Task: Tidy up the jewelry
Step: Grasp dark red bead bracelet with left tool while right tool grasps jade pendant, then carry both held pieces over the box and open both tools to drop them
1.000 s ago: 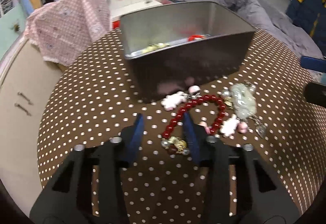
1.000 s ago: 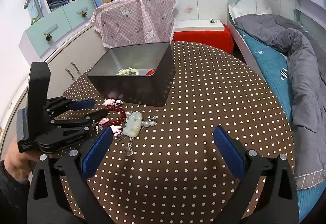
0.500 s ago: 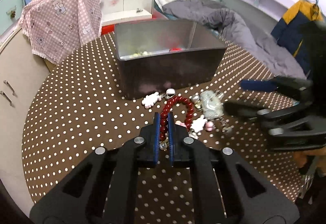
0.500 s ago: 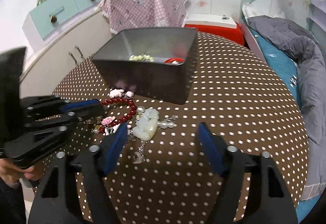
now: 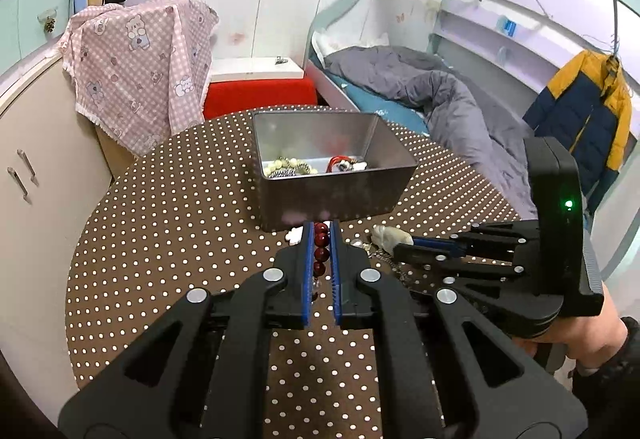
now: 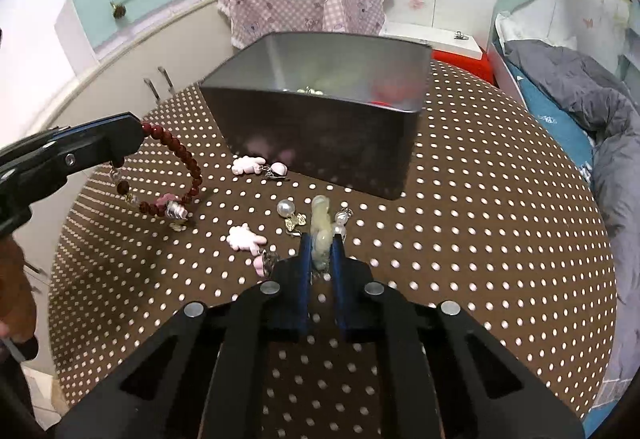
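My left tongs (image 5: 321, 239) are closed on the red bead bracelet (image 6: 176, 151), lifted so its lower loop hangs just above the bench (image 6: 480, 239), free to carry to the metal tin (image 6: 320, 127). My right tongs (image 6: 320, 251) pinch the pale jade pendant (image 6: 322, 223), which lies on the bench before the tin, ready for lifting.

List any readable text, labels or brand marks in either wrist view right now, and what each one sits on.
No text can be read in either view.
Blue sticker on the shelf wall: too small and blurred to read.
Metal tin, left gripper and right gripper: no label, brand or number visible.
Pink cloth: bear pictures only, no words.
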